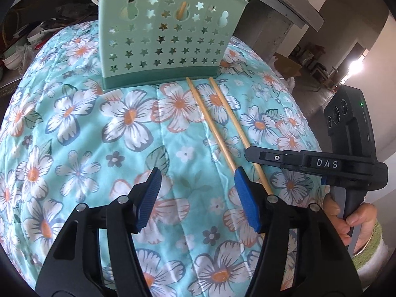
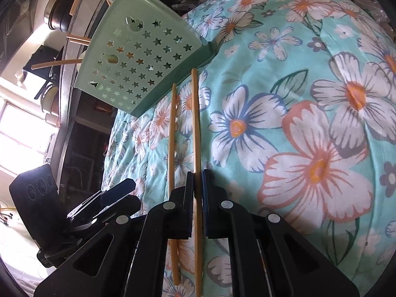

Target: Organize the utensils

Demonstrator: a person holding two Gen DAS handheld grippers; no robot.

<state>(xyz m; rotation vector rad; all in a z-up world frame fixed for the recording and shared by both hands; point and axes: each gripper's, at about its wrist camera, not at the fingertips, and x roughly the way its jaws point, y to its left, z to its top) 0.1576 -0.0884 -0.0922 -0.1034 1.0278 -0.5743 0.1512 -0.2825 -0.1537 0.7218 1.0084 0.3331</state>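
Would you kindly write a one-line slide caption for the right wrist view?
Right gripper shut on one chopstick; second chopstick lies alongside on the floral cloth, below the green holder.

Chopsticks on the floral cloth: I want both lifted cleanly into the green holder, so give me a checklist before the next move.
1. Right gripper shut on the right chopstick: ok.
2. Left gripper open, nothing between its pads: ok.
3. Left chopstick free on the cloth: ok, ungripped.
4. Left gripper centred over a chopstick: not ok, its right pad sits at one stick.
5. Green holder upright: ok.
6. Free room inside holder: cannot tell.
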